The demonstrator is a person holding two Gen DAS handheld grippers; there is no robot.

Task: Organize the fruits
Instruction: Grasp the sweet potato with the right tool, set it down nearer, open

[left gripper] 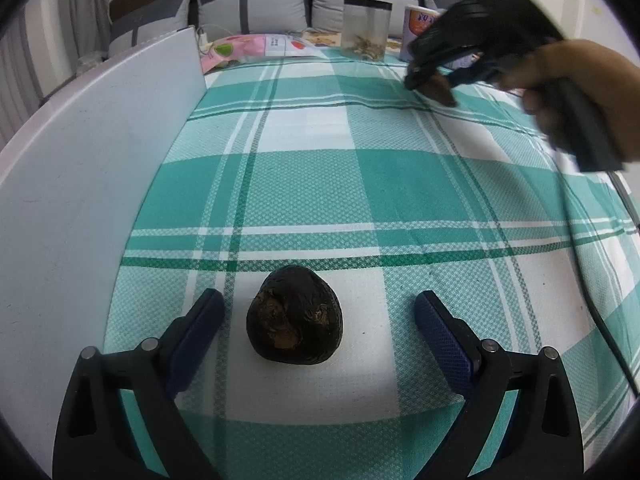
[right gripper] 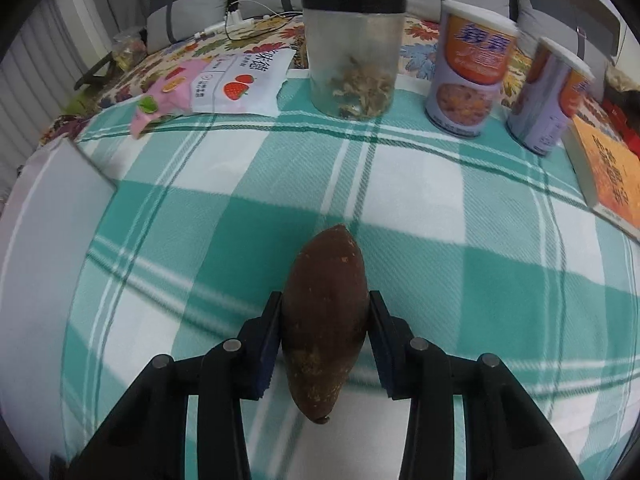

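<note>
A dark, wrinkled, roundish fruit [left gripper: 294,316] lies on the green-and-white checked cloth [left gripper: 360,184]. My left gripper [left gripper: 318,310] is open, with one finger on each side of the fruit and not touching it. My right gripper [right gripper: 325,314] is shut on a brown sweet potato [right gripper: 325,316] and holds it lengthwise above the cloth [right gripper: 440,240]. In the left wrist view the right gripper [left gripper: 430,80] shows at the far right, held by a hand, with the sweet potato [left gripper: 440,90] sticking out of it.
A white board [left gripper: 92,184] stands along the left. At the back stand a clear jar with a black lid [right gripper: 354,48], two purple cans [right gripper: 468,68], snack packets [right gripper: 236,84] and an orange book [right gripper: 608,168]. Grey cushions [left gripper: 256,8] lie behind.
</note>
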